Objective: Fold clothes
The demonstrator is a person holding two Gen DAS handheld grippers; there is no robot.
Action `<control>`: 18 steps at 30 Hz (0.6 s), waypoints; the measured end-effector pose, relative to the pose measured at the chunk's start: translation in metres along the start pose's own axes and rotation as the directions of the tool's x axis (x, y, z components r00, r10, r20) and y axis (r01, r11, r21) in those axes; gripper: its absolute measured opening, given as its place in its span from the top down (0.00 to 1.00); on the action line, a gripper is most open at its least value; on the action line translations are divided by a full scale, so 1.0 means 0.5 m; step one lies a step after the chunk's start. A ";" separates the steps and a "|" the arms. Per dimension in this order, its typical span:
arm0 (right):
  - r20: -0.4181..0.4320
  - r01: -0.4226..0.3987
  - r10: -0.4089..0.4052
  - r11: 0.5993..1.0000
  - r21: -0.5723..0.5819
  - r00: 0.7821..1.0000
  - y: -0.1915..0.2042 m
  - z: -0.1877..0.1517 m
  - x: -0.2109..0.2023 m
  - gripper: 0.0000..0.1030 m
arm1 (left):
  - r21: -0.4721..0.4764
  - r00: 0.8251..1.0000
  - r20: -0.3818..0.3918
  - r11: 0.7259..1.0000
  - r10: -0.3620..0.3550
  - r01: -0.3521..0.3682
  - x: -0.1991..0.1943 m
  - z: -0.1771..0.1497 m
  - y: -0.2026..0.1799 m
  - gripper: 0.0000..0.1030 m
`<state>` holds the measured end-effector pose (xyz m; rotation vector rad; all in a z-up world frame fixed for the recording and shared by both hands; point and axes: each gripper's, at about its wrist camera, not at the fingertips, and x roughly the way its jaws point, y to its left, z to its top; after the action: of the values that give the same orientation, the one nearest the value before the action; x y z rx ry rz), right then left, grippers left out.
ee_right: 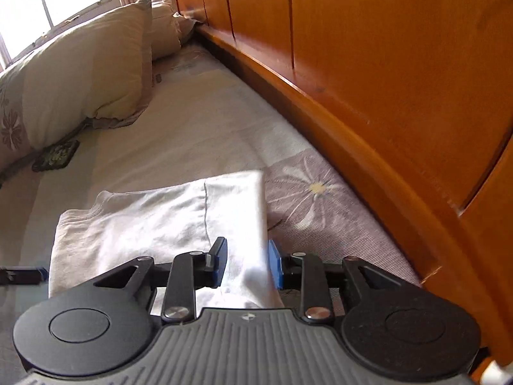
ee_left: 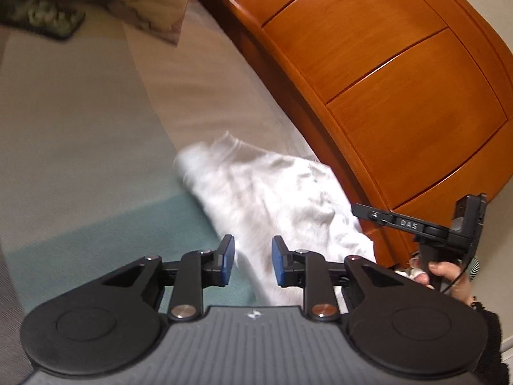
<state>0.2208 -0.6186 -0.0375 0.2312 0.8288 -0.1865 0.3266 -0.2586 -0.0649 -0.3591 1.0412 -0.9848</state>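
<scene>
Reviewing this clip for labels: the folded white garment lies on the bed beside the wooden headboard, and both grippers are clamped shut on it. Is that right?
Not quite. The white garment does lie on the bed beside the wooden headboard, but the left gripper and right gripper both stand open, pads clear of the cloth, as each wrist view shows.

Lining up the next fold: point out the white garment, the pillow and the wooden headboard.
white garment [ee_right: 154,221]: right wrist view, middle of the folded cloth.
pillow [ee_right: 96,64]: right wrist view, its cream face.
wooden headboard [ee_left: 400,96]: left wrist view, one of its panels.
</scene>
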 end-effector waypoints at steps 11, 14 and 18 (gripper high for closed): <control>-0.074 -0.044 0.039 0.997 -0.061 0.996 0.011 -0.109 0.002 0.72 | 0.219 0.996 -0.072 0.975 0.057 -0.040 0.115 -0.024 -0.064 0.49; -0.019 -0.047 0.046 0.998 -0.031 0.999 0.001 -0.111 -0.041 0.73 | 0.285 0.996 -0.036 0.957 0.077 -0.063 0.080 -0.035 -0.078 0.48; 0.040 -0.117 0.118 0.993 -0.024 0.992 0.013 -0.127 -0.091 0.53 | 0.412 0.995 -0.009 0.907 0.101 -0.088 0.028 -0.051 -0.111 0.40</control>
<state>0.1479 -0.5917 -0.0442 0.2540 0.7731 -0.0718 0.2788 -0.2955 -0.0481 0.0552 0.8409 -1.0944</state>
